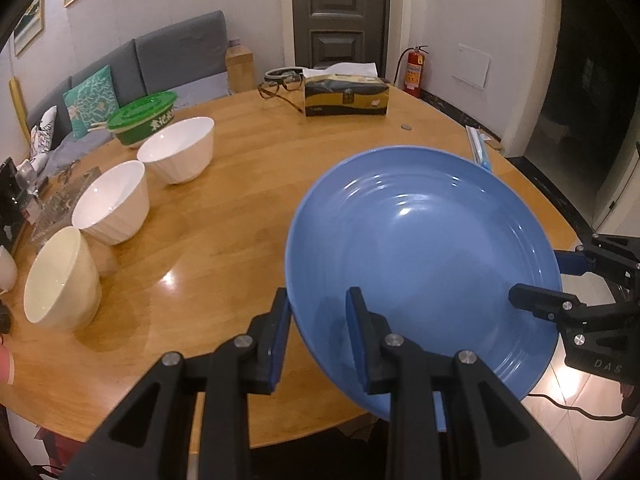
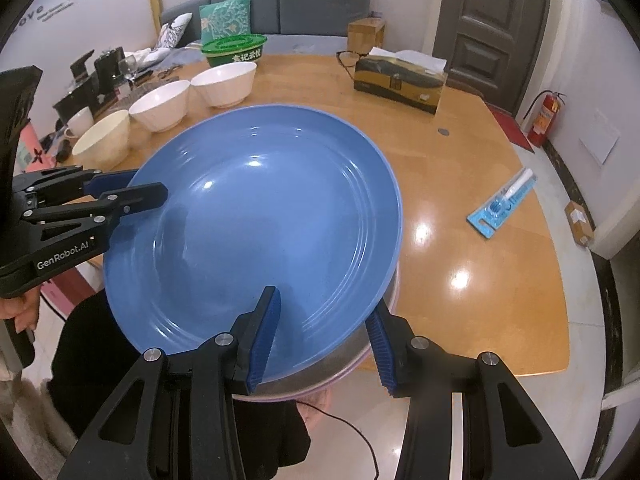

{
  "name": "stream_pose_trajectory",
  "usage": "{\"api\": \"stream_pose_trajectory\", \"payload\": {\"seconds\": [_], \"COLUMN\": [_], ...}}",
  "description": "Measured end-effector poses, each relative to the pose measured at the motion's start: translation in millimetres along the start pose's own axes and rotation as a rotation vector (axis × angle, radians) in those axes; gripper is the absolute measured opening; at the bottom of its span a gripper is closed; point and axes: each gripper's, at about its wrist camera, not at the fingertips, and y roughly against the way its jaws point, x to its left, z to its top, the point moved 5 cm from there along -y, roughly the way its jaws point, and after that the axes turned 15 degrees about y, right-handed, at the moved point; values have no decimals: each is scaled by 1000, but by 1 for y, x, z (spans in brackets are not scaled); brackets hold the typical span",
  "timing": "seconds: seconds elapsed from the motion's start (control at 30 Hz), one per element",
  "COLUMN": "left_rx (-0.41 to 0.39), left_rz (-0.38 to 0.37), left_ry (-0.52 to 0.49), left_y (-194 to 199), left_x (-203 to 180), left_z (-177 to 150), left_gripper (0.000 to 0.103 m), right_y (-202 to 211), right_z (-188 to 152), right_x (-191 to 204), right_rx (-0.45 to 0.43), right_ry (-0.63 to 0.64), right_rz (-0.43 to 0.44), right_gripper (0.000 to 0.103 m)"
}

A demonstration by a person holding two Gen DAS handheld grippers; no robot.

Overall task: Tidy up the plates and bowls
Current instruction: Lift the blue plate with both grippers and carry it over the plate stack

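Here, the wooden counter [image 1: 248,184] carries three empty bowls [image 1: 110,208] in a row. Above its near edge, the empty blue plate [image 2: 256,216] is clamped at opposite rims by the left gripper [image 1: 318,336] and the right gripper [image 2: 324,340], over another plate [image 2: 344,368].

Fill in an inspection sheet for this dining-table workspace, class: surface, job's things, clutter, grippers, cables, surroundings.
Surface: round wooden table, glossy.
Job's things: blue plate held over a pinkish plate at the near edge; three bowls in a row.
Clutter: tissue box, glasses, green lidded container, coin, blue packet.
Grippers: left gripper and right gripper each clamp the blue plate's rim.
Cables: black cable over the floor.
Surroundings: sofa, door, fire extinguisher.
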Motion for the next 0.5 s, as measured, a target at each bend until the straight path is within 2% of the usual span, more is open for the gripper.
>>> {"api": "stream_pose_trajectory", "payload": {"seconds": [0.2,0.5], "left_rx": [20,29], "left_rz": [-17,-26], "left_ry": [-4,-20], "left_y": [-4,-9], "left_x": [0,-2], "left_z": [-3,-4], "left_gripper": [24,24], "right_y": [-1,-2], "right_z": [-6,-13], "right_x": [0,0], "right_rx": [8,31], "right_ry": [-7,-1], "right_rz": [22,-5], "right_gripper": [38,40]}}
